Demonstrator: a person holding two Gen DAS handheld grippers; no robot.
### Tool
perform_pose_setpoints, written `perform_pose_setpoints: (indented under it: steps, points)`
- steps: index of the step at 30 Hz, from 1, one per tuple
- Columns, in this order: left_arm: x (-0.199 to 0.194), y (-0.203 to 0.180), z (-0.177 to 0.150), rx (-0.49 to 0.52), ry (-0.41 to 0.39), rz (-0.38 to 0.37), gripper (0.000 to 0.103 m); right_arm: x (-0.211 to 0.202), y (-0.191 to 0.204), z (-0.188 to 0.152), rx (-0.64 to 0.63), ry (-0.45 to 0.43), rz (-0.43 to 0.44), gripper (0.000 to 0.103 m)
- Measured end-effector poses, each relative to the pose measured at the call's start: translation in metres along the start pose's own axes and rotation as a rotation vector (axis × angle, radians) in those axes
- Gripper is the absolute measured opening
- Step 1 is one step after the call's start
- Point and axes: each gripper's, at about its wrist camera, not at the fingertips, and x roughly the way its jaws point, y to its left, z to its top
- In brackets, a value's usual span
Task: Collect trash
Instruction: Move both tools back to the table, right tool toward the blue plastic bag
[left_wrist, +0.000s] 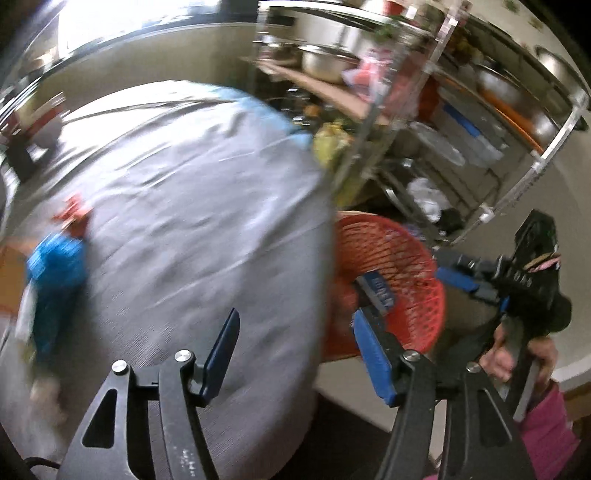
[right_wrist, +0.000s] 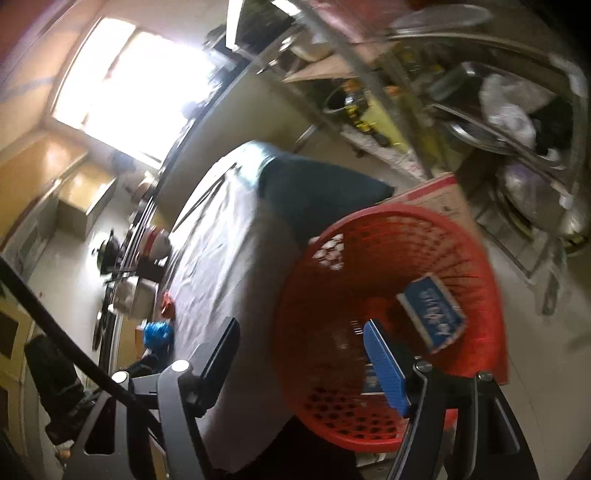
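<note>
A red mesh basket (right_wrist: 476, 258) stands beside the grey-clothed table (right_wrist: 229, 236); it also shows in the left wrist view (left_wrist: 410, 266). A blue carton (right_wrist: 432, 314) lies inside it, seen too in the left wrist view (left_wrist: 378, 291). A blue crumpled wrapper (left_wrist: 55, 266) and a red scrap (left_wrist: 74, 214) lie on the table's far left; both show in the right wrist view, blue (right_wrist: 159, 332) and red (right_wrist: 168, 304). My left gripper (left_wrist: 295, 354) is open and empty over the table edge. My right gripper (right_wrist: 301, 362) is open and empty above the basket; it also shows from outside (left_wrist: 465, 280).
A metal rack (left_wrist: 461, 110) with pots, bowls and bags stands behind the basket. A cardboard box (right_wrist: 439, 199) sits against the basket. A kitchen counter with cookware (right_wrist: 122, 258) runs along the table's far side. A dark cushion (right_wrist: 317, 188) lies at the table end.
</note>
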Motion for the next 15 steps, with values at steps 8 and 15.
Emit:
perform_pose_setpoints:
  steps: [8,15]
  points:
    - [-0.067,0.104,-0.073,-0.248,-0.086,0.147,0.068,0.061,0.1,-0.016,-0.187,0.136,0.089,0.073]
    - [-0.107,0.19,-0.115,-0.507,-0.16,0.203,0.071,0.121,0.181,-0.039,-0.284,0.249,0.169,0.073]
